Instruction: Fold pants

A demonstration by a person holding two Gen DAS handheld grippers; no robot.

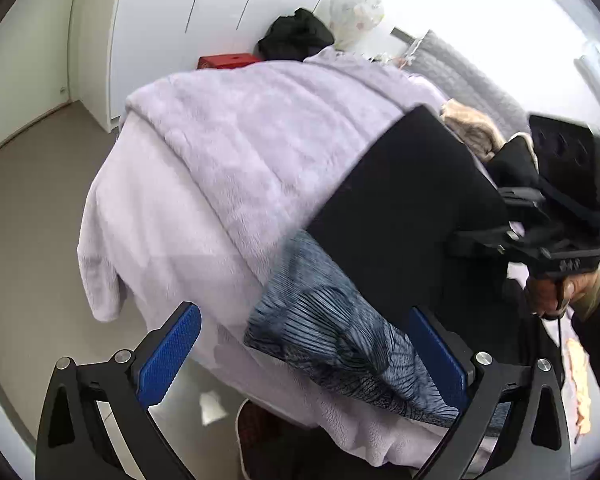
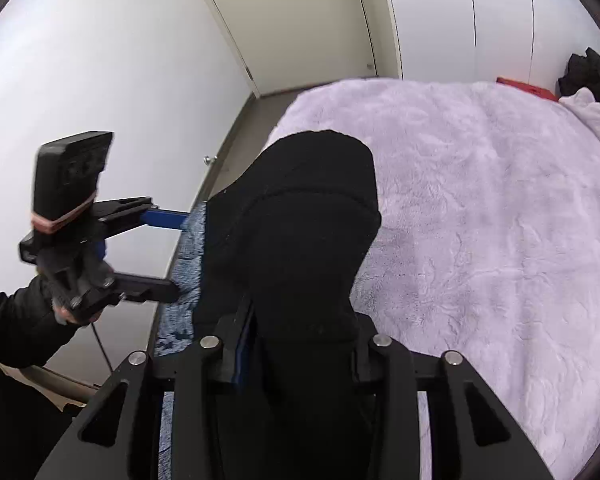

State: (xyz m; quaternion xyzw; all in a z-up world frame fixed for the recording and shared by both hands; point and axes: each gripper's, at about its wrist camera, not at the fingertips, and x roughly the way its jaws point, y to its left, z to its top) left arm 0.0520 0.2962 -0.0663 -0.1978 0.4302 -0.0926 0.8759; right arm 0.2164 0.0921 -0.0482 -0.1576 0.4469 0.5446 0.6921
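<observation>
- Fingers (image 1: 168,356) of the left gripper (image 1: 304,360) stand wide apart, nothing pinched; the patterned blue-grey cloth (image 1: 340,340) at the bed's (image 1: 204,152) near edge lies between and beyond them.
- Black pants (image 1: 404,208) lie on the lilac blanket, long axis running from that near edge toward the bed's far side.
- Right gripper (image 2: 300,328) is nearer: its jaws are closed on a bunched fold of the pants (image 2: 300,216) (dark, thick, matte).
</observation>
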